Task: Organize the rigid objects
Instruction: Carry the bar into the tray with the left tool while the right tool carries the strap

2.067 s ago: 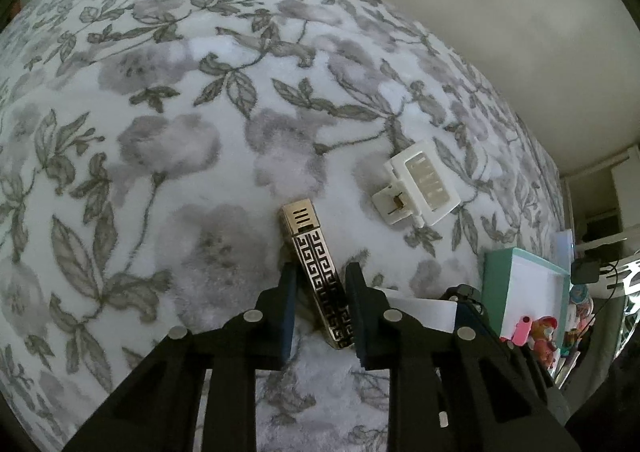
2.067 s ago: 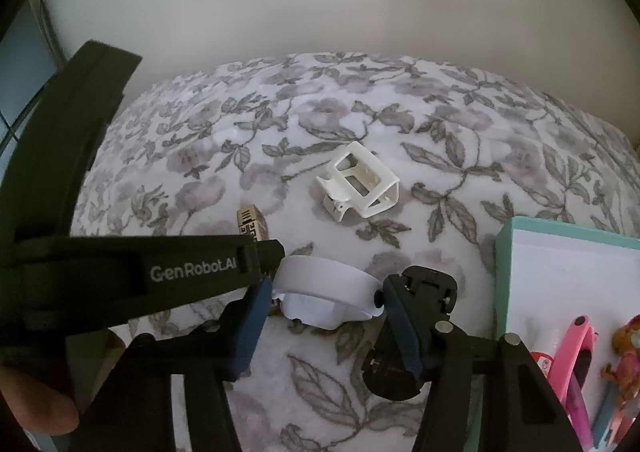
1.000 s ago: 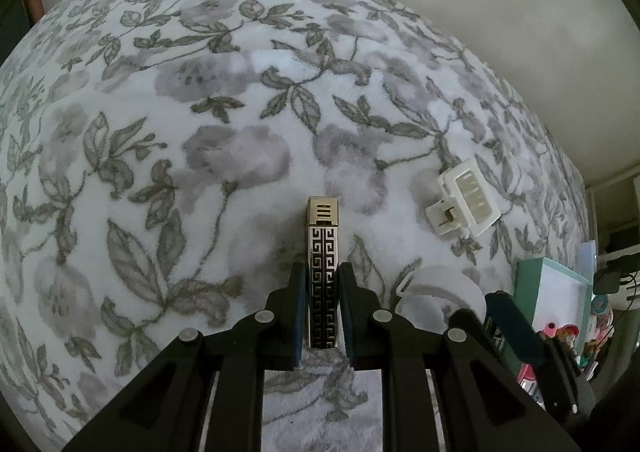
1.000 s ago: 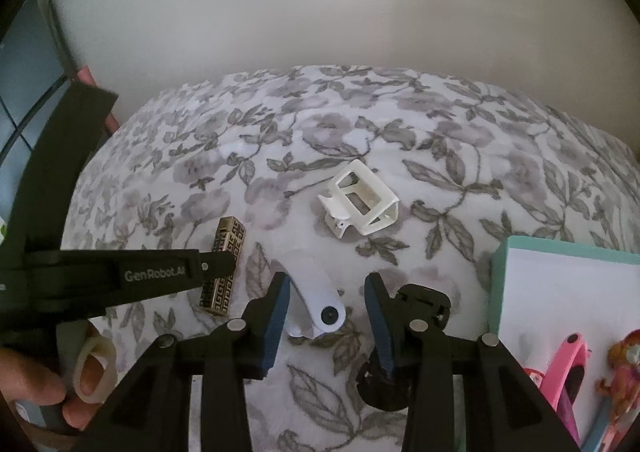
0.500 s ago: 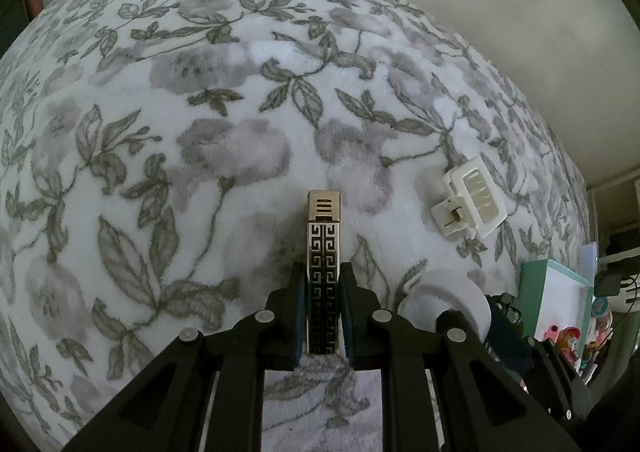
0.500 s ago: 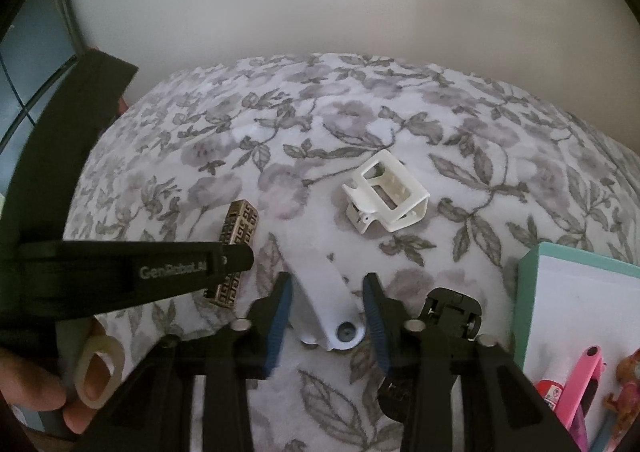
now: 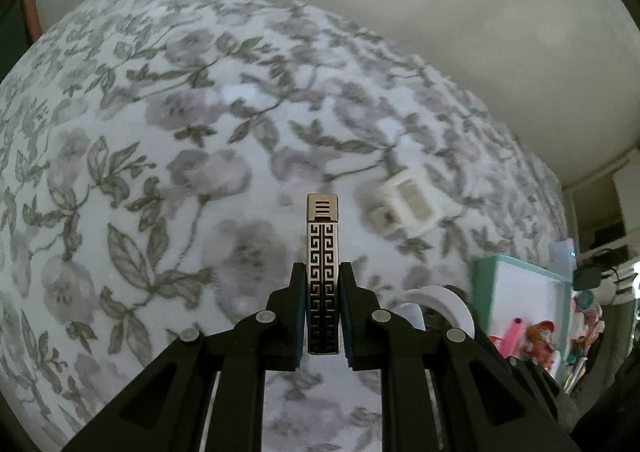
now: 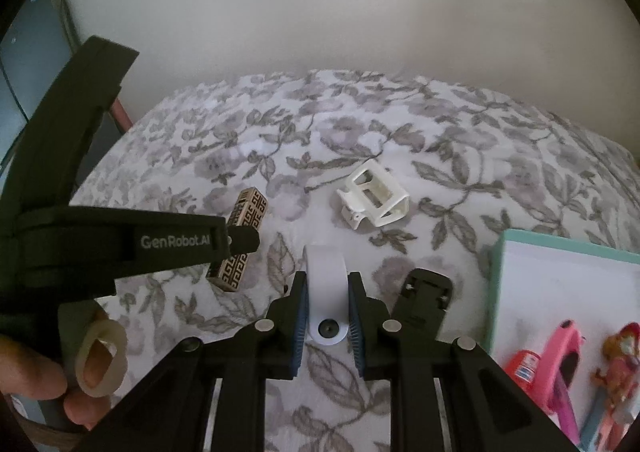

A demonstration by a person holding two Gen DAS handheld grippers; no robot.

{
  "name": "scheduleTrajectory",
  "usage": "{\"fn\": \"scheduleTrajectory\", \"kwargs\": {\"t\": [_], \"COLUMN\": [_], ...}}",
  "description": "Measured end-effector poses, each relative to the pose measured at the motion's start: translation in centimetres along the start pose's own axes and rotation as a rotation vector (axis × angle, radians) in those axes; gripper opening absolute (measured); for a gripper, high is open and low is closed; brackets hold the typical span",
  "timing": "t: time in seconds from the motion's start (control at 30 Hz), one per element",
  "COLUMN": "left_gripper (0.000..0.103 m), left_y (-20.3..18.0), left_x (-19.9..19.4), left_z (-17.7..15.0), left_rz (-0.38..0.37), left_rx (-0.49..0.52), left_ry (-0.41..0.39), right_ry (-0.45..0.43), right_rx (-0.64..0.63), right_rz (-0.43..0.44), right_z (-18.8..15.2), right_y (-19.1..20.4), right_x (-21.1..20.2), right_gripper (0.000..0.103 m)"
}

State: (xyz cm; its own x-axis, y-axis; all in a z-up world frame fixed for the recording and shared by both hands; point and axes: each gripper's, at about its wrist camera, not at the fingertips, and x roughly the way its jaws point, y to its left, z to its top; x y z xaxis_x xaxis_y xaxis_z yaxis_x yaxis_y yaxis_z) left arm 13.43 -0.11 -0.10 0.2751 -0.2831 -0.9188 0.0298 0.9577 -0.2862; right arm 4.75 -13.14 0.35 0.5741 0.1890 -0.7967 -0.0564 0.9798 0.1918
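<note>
Your left gripper [image 7: 323, 316] is clamped on the patterned metal bar [image 7: 322, 272], pads on its two long sides, its slotted end pointing away from you. Half a second ago the bar lay against the floral bedspread [image 7: 168, 156]; now it stands clear of the cloth, as the right wrist view confirms.

Your right gripper [image 8: 327, 326] has just closed on the white curved piece [image 8: 325, 292]: a second ago the jaws stood apart around it, and now both blue pads press its flanks, with its round dark-centred end between them. Whether it has left the cloth cannot be told.

Beyond the fingers, the white hair claw [image 8: 374, 198] remains on the bedspread, untouched, and a black clip [image 8: 424, 298] lies just to the right of your right gripper. The teal-rimmed box [image 8: 498, 272], already holding pink and red items, sits further right.

Both grasps appear secured, so the carry to the box is probably next.
</note>
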Motion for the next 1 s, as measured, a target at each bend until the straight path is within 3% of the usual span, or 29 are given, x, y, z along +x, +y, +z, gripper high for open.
{"fn": "scheduleTrajectory", "kwargs": {"t": [0.57, 1.0], "left_gripper": [0.016, 0.016], "left_y": [-11.4, -17.6], "left_x": [-2.2, -0.2], "left_z": [-3.5, -6.1], "left_rz": [-0.125, -0.167], "left_rx": [0.214, 0.364], "left_ry": [-0.045, -0.034], "right_ry": [-0.132, -0.163], "right_rx": [0.248, 0.461], "right_rz": [-0.198, -0.402], "right_z": [-0.6, -3.5], "right_y": [-9.3, -18.1], "right_x": [-8.6, -11.1], "right_gripper": [0.021, 0.021]}}
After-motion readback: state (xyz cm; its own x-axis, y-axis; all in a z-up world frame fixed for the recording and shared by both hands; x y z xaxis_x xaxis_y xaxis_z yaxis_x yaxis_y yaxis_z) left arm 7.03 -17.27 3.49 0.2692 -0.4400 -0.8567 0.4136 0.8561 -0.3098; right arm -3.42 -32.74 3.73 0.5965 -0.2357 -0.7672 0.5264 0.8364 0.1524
